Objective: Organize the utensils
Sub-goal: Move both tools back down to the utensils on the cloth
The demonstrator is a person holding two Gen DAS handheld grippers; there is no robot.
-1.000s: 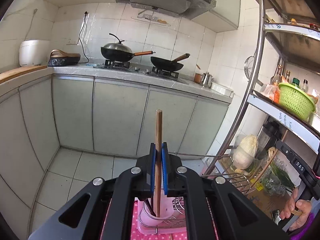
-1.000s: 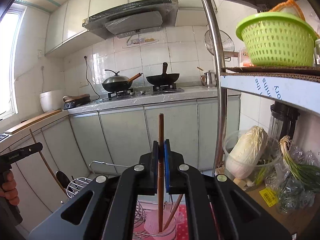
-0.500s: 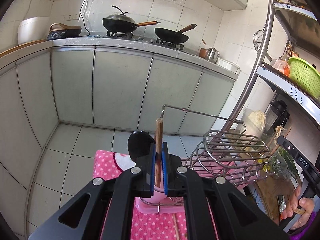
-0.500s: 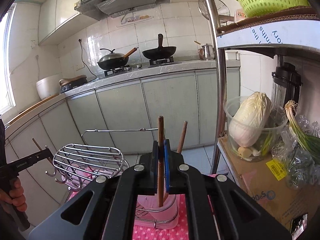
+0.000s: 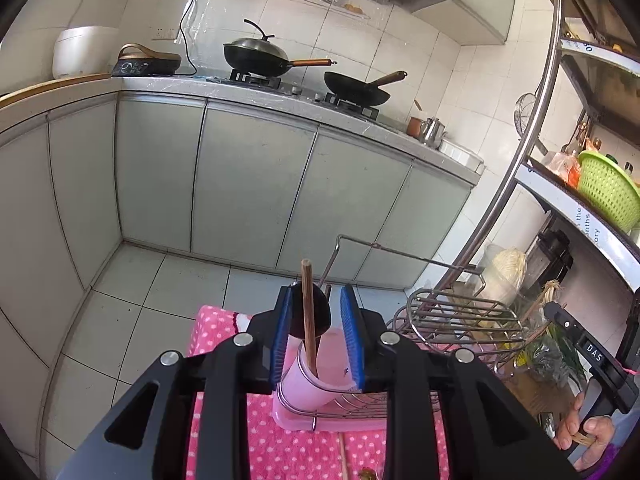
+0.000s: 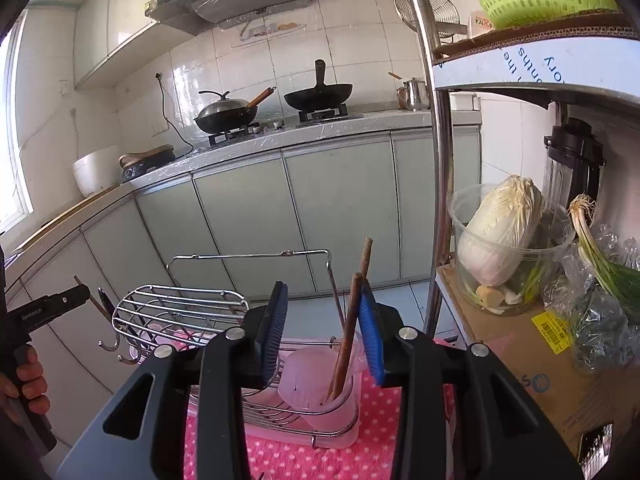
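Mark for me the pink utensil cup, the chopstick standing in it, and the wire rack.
pink utensil cup (image 6: 316, 376), right wrist view, on its front wall.
chopstick (image 5: 308, 312), left wrist view, mid-shaft above the cup rim.
wire rack (image 5: 460, 312), left wrist view, on its curved top wires.

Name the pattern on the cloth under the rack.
Pink cloth with white polka dots, clearest in the right wrist view.

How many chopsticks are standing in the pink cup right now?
2 in the right wrist view, both leaning in the pink cup: one chopstick between the open jaws, the other just behind. More may be hidden.
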